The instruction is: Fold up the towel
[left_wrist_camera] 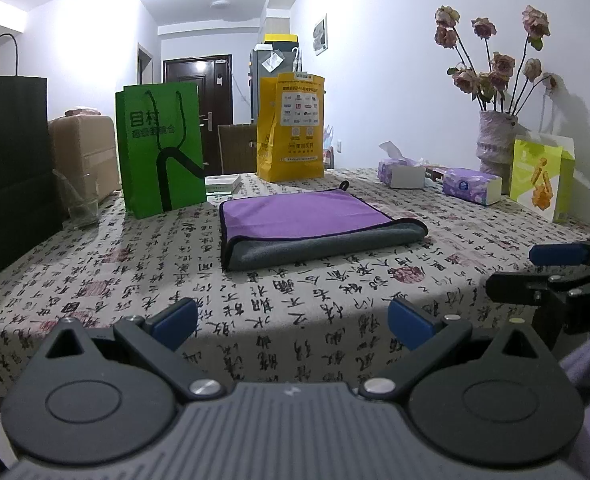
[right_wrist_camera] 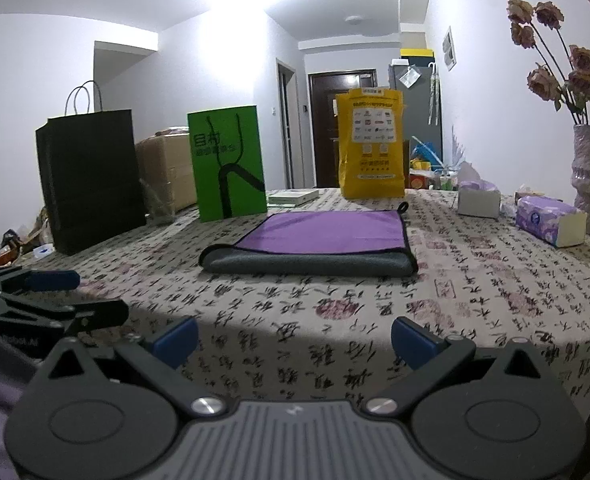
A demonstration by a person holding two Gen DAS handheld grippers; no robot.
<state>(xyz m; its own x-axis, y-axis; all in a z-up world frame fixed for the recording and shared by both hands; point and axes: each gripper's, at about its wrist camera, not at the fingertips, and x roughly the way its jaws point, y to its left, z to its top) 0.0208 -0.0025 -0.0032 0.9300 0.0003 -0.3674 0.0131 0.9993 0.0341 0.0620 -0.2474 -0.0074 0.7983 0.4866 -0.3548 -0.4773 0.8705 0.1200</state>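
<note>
Towel [left_wrist_camera: 315, 228] lies flat mid-table, already folded over, purple face up, grey roll edge toward us, long axis across our view. We hold left gripper [left_wrist_camera: 293, 326] and right gripper [right_wrist_camera: 295, 338] near table edge, both spread wide, empty, well short of towel. Towel dead ahead of both; neither clearly nearer.
</note>
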